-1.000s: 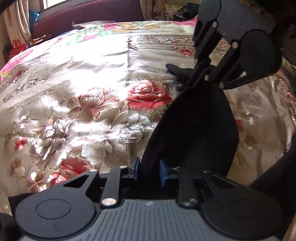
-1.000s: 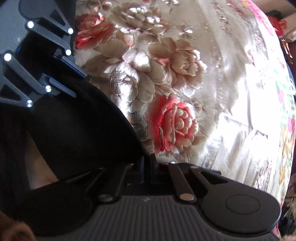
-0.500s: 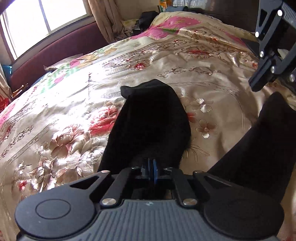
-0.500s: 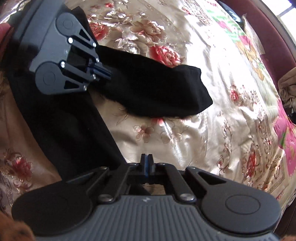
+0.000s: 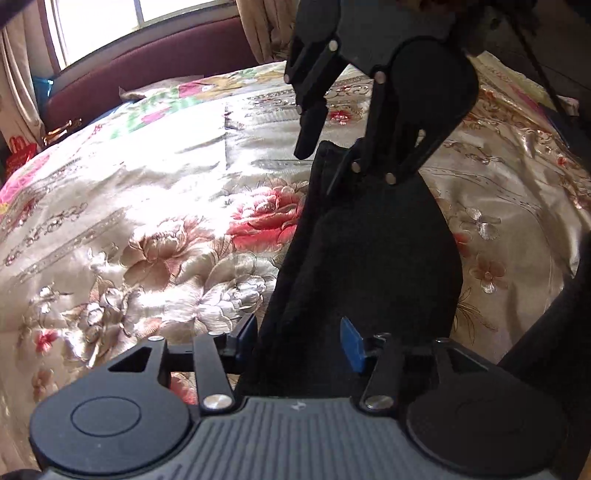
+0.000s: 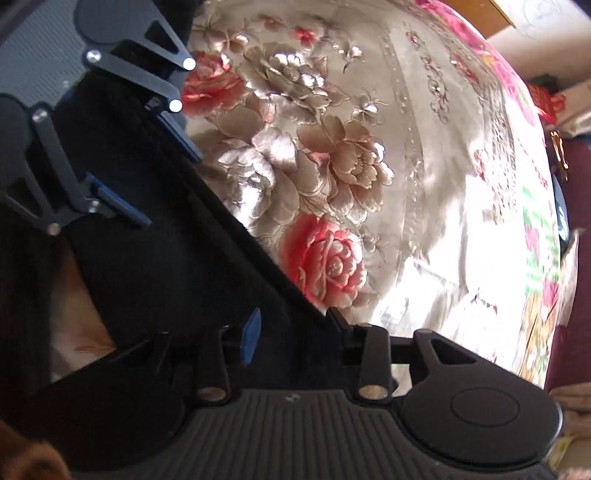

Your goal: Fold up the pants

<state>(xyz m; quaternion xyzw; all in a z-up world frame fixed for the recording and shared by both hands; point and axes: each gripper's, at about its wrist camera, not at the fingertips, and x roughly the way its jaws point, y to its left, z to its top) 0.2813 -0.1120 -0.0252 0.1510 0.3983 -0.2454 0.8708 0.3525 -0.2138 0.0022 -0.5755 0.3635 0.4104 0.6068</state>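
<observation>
Black pants [image 5: 369, 251] lie on a floral satin bedspread [image 5: 147, 206]. One leg runs away from my left gripper [image 5: 299, 339], whose blue-padded jaws stand open on either side of the cloth. My right gripper [image 5: 328, 162] hovers over the far end of that leg, jaws apart. In the right wrist view the pants [image 6: 166, 266] fill the lower left, my right gripper [image 6: 295, 328] is open over their edge, and the left gripper [image 6: 162, 177] is open at the upper left.
A maroon headboard [image 5: 155, 70] and a bright window [image 5: 110, 26] stand at the far end of the bed. Curtains [image 5: 14, 85] hang at the left. Another dark part of the pants [image 5: 554, 332] lies at the right edge.
Both grippers have opened and let go of the pants. The right gripper has come back over the far end of the leg in front of the left gripper.
</observation>
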